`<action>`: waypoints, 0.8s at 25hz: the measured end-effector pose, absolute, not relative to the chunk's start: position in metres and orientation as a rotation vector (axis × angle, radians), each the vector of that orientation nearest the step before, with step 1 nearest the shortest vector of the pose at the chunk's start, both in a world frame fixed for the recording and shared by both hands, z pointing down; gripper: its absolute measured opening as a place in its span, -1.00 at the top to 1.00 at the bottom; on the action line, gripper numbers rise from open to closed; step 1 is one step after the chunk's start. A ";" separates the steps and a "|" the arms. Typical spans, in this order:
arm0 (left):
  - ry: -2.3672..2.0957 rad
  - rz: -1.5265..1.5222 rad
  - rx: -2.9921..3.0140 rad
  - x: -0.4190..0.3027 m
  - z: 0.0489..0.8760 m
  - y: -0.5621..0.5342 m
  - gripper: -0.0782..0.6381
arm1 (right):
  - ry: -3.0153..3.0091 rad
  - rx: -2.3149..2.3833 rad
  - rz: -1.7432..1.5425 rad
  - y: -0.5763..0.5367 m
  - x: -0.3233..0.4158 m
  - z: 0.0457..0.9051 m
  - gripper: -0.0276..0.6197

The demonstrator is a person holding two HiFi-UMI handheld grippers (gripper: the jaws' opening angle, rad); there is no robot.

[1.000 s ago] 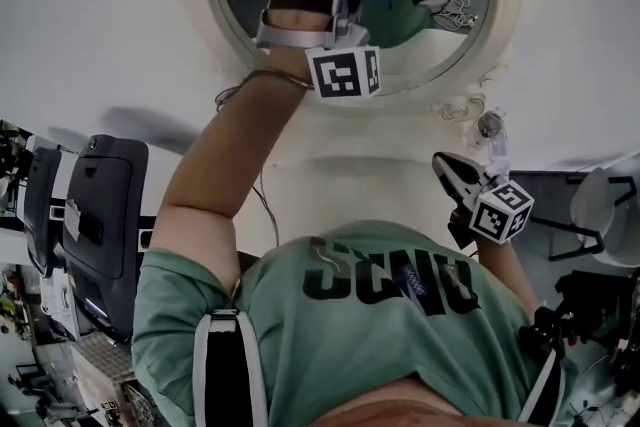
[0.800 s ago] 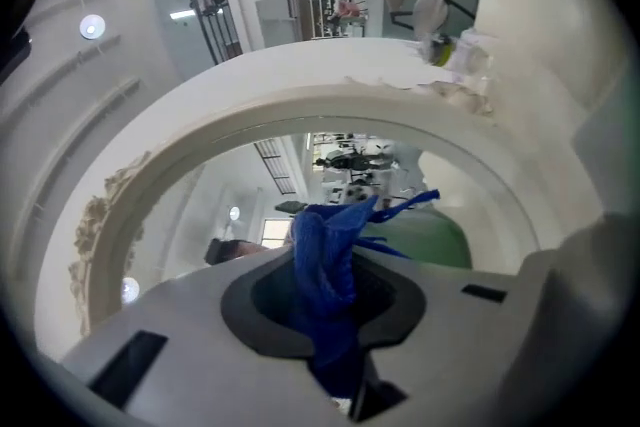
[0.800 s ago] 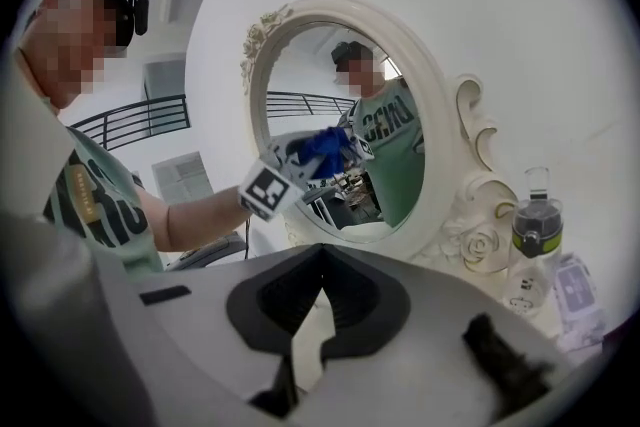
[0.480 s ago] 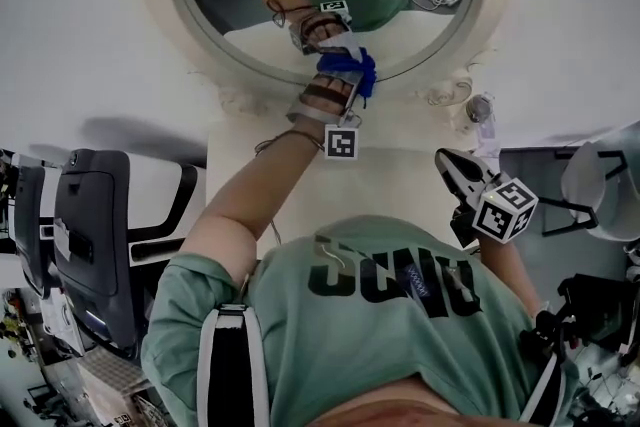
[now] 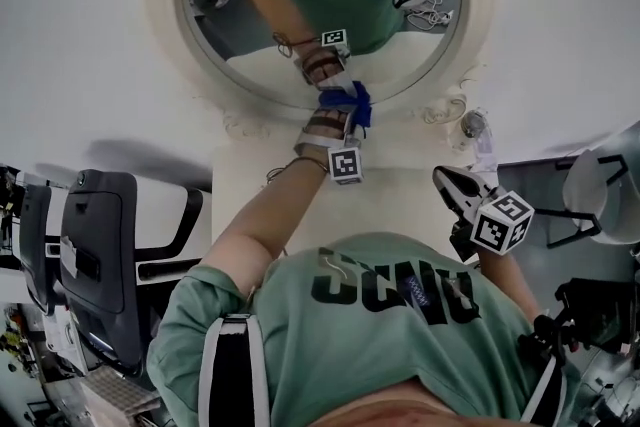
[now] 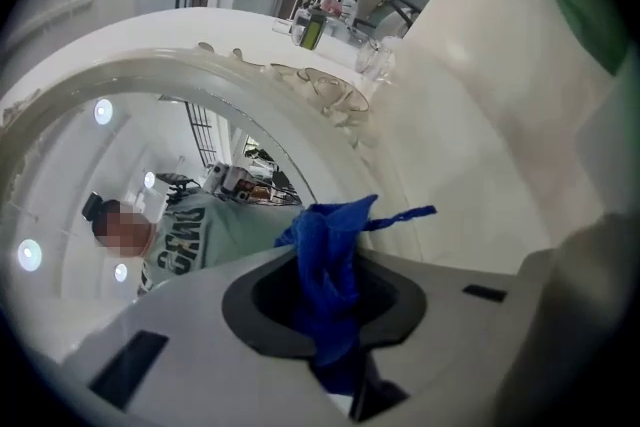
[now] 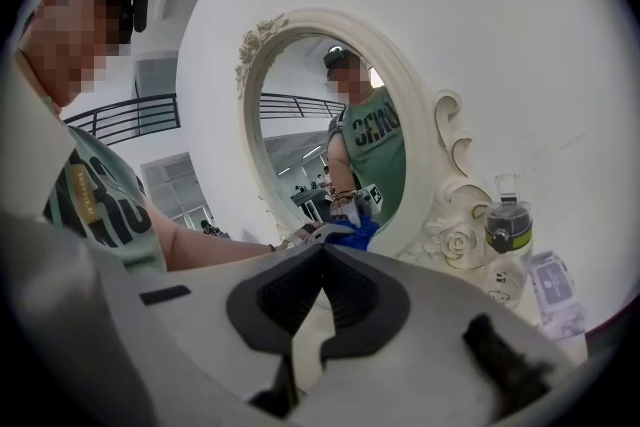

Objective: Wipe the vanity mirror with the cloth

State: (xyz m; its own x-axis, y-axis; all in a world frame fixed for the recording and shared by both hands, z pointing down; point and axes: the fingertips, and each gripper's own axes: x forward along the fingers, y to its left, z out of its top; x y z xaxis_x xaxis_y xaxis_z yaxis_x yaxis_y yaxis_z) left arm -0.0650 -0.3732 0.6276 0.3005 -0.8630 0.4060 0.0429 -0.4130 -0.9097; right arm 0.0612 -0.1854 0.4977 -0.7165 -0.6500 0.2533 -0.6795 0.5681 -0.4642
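**Setting.** White wall, with a cream vanity top [image 5: 250, 190] set against it. A dark chair [image 5: 95, 240] stands off to the left, well apart from the work.

**Vanity mirror** [image 5: 240, 30]. Oval glass in a raised, carved cream frame [image 5: 165, 25], standing upright at the back of the top. The glass reflects the person and both grippers.

**Left gripper** [image 6: 325, 300]. Arm stretched forward and jaws clamped tight on the cloth, which fills the gap between them.

**Right gripper** [image 7: 322, 255]. Jaws pressed together with nothing between them. It is held low at the person's right, apart from the mirror and idle.

**Bottle** [image 7: 507, 240]. Clear with a dark cap, just beside the frame's right foot and its rose carving.

**Cloth** [image 5: 352, 103]. Blue and bunched, protruding past the left jaw tips. It is pressed at the lowest part of the glass, right where glass meets frame.

**Step in hand (judged).** The wipe is under way, with the stroke at the bottom edge of the glass.

**Next move (judged).** Carry the cloth back up or sideways over the glass, keeping the clamp firm and the pressure even.

**Edges and room.**
- The raised frame lip bounds every stroke, and its carving could snag the loose cloth tail.
- Open glass lies above and to either side of the cloth.
- The bottle crowds only the lower right, outside the frame.
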 end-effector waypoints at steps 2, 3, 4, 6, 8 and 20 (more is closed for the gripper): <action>0.763 -1.323 -1.754 -0.067 0.632 -0.371 0.58 | -2.741 1.153 0.832 -0.185 0.060 0.493 0.89; 0.768 -1.353 -1.802 -0.067 0.631 -0.368 0.57 | -2.744 1.154 0.828 -0.185 0.062 0.491 0.89; 0.773 -1.366 -1.837 -0.068 0.627 -0.364 0.56 | -2.747 1.154 0.825 -0.184 0.063 0.490 0.89; 0.785 -1.300 -1.858 -0.063 0.600 -0.355 0.55 | -2.752 1.156 0.826 -0.182 0.067 0.490 0.89; 0.826 -1.152 -1.848 -0.050 0.542 -0.351 0.55 | -2.758 1.166 0.838 -0.184 0.069 0.494 0.89; 1.138 -0.760 -1.268 -0.052 0.130 -0.375 0.55 | -2.859 1.190 0.839 -0.193 0.074 0.489 0.89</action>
